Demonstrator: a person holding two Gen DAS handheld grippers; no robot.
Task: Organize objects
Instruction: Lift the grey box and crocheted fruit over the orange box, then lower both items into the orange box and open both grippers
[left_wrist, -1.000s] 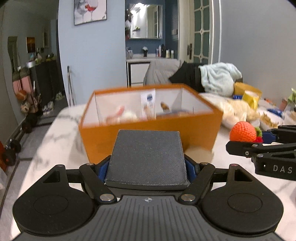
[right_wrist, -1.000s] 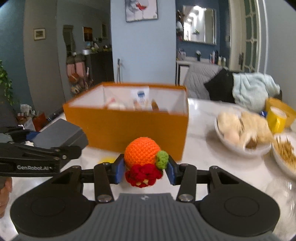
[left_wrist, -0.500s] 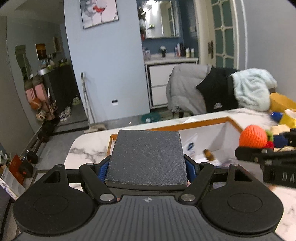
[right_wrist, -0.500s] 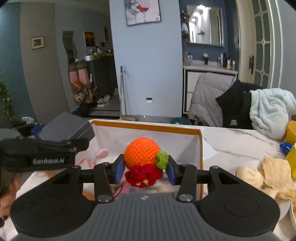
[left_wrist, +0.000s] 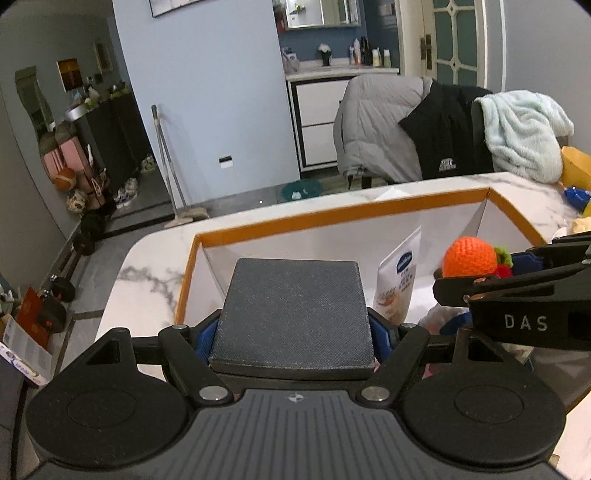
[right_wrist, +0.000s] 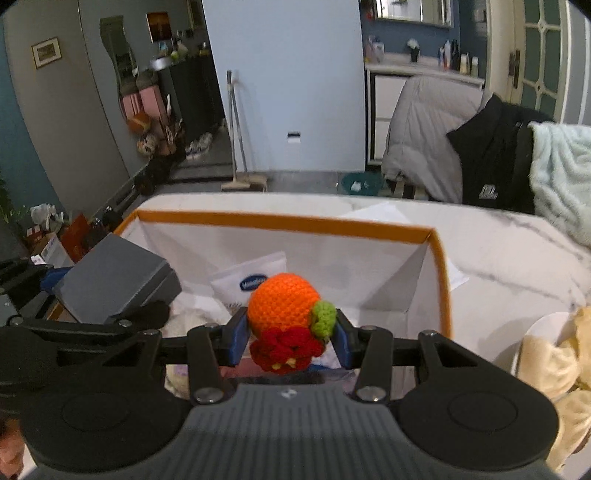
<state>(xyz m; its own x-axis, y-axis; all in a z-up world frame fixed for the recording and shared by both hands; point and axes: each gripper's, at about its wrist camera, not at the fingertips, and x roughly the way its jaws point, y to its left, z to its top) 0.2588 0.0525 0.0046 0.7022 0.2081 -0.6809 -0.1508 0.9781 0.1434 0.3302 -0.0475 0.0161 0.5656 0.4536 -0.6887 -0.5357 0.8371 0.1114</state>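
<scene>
My left gripper (left_wrist: 293, 334) is shut on a dark grey flat box (left_wrist: 293, 314) and holds it over the left part of the open orange box (left_wrist: 343, 216). My right gripper (right_wrist: 288, 338) is shut on an orange crochet toy (right_wrist: 282, 308) with red and green trim, held over the orange box's (right_wrist: 284, 221) middle. The toy (left_wrist: 469, 256) and right gripper show at the right of the left wrist view; the grey box (right_wrist: 114, 282) shows at the left of the right wrist view. A white pouch (left_wrist: 399, 273) and soft items lie inside the box.
The box stands on a white marble table (right_wrist: 498, 251). A white bowl of pale food (right_wrist: 554, 354) sits to the right. Chairs draped with a grey coat (left_wrist: 376, 129), black jacket and pale blue blanket (left_wrist: 524, 133) stand beyond the table. Yellow items (left_wrist: 576, 166) are at far right.
Both grippers rose and moved forward from in front of the orange box to above its open top, and tilted down, still holding the grey box and the crochet toy.
</scene>
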